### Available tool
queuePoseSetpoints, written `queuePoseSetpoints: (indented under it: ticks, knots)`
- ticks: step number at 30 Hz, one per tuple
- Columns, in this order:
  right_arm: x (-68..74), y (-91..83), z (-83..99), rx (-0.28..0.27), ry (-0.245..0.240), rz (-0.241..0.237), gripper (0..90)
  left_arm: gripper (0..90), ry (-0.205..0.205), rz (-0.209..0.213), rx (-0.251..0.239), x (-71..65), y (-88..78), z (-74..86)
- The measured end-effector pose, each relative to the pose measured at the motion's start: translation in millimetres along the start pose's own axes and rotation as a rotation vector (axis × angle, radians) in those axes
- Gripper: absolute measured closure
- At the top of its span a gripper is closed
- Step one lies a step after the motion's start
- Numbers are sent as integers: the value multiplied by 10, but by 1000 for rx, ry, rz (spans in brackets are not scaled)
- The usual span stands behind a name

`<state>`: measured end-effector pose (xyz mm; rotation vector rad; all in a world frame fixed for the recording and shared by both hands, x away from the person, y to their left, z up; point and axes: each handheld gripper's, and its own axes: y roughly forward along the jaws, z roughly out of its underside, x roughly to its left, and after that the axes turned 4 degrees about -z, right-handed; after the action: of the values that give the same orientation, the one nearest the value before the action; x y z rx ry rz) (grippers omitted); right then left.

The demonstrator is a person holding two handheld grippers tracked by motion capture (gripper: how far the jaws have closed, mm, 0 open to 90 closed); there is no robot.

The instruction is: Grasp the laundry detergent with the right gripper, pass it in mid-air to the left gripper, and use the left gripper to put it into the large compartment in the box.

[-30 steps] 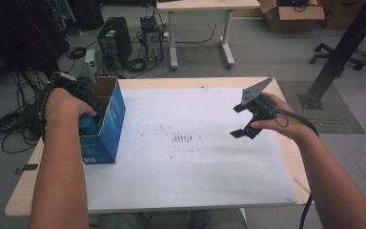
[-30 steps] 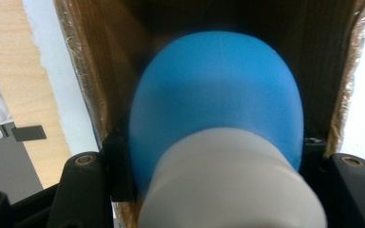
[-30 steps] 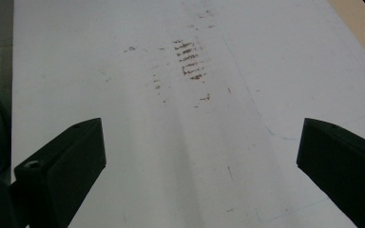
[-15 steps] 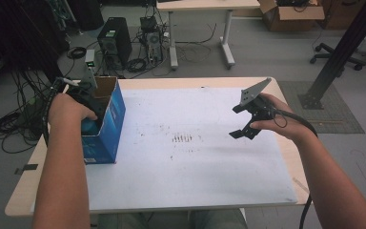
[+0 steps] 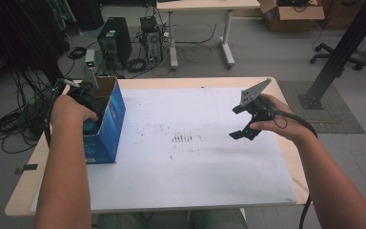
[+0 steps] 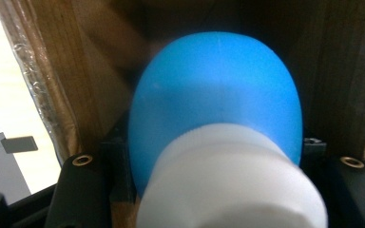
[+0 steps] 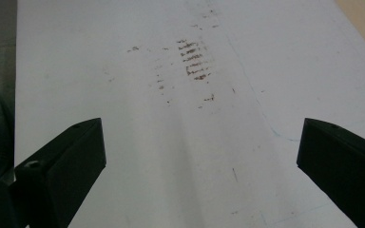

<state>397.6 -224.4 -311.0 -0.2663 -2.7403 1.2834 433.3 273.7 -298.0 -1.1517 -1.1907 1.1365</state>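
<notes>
High view: I am holding my left gripper (image 5: 83,102) down inside the open top of the blue box (image 5: 106,129), which is standing at the left edge of the bench (image 5: 181,82). A patch of blue is showing inside the box just under my left hand. My right gripper (image 5: 242,125) is hanging in the air above the right part of the white sheet (image 5: 186,167), well apart from the box, with its jaws standing wide and nothing between them.

Left gripper view: I am looking into the brown cardboard interior of the box. A blue bottle (image 6: 216,95) with a white cap (image 6: 230,178) is sitting between my jaws, cap toward the camera, and the jaws are drawn in against its sides. I judge this gripper to be clamped on the bottle, which is lying inside the box.

Right gripper view: I am looking along two parted jaws at the bare white sheet, marked with a cluster of brown smudges (image 7: 195,59). This gripper is open and carrying nothing.

Judgement: the step in hand is drawing the bottle out of the box. The next move calls for a straight lift, keeping the bottle clear of the cardboard walls and the clamp firm on its smooth, rounded body. The right gripper may need to steady the box.
</notes>
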Motion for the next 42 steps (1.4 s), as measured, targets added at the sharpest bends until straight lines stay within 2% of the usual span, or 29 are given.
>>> queuePoseSetpoints:
  ticks: [4,11,18,29,37,42]
  knots:
    - [8,-7,5,-2,-4,-2,26,376,-5,-1,16,-10,-2,-3]
    - [21,-30,35,-2,-2,-4,26,375,-6,-3,16,-21,-3,0]
    - [28,-36,50,-4,-3,-6,25,363,-20,11,33,-7,-31,5]
    - [43,-27,28,-7,-13,-8,26,311,-24,7,6,3,-162,58]
    - [55,-51,18,-12,-15,-7,26,255,-23,-5,-12,6,-326,100]
    - [61,-59,12,-13,-18,-7,26,234,-15,3,-33,-5,-423,128]
